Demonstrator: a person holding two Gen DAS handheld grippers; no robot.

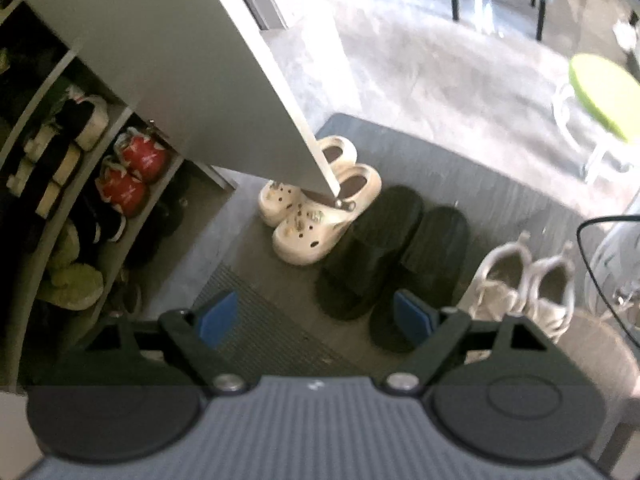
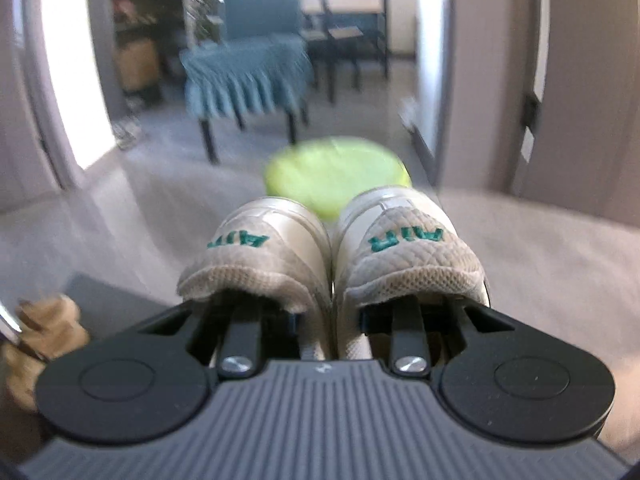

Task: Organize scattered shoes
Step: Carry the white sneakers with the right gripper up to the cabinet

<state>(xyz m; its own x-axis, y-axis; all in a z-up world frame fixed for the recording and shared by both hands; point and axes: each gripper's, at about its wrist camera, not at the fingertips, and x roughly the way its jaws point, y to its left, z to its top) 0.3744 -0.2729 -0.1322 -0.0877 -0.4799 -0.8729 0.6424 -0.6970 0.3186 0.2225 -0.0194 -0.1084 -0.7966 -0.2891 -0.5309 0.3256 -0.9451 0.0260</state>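
Observation:
In the left wrist view my left gripper (image 1: 316, 316) is open and empty above the floor. Ahead of it stand a pair of cream clogs (image 1: 316, 204), a pair of black slides (image 1: 392, 260) and a pair of white sneakers (image 1: 524, 284) on a dark mat (image 1: 460, 160). An open shoe cabinet (image 1: 72, 184) at the left holds red sneakers (image 1: 132, 176), green slippers (image 1: 72, 280) and other shoes. In the right wrist view my right gripper (image 2: 332, 312) is shut on a pair of white sneakers with green "AIR" tongues (image 2: 332, 248), a finger inside each shoe, lifted off the floor.
The cabinet's white door (image 1: 180, 64) hangs open over the clogs. A lime-green stool (image 1: 600, 92) stands at the right, also showing beyond the held shoes (image 2: 336, 172). A teal-draped chair (image 2: 244, 76) and a dark table (image 2: 352, 32) stand farther back. A wire-edged object (image 1: 612, 264) sits at the far right.

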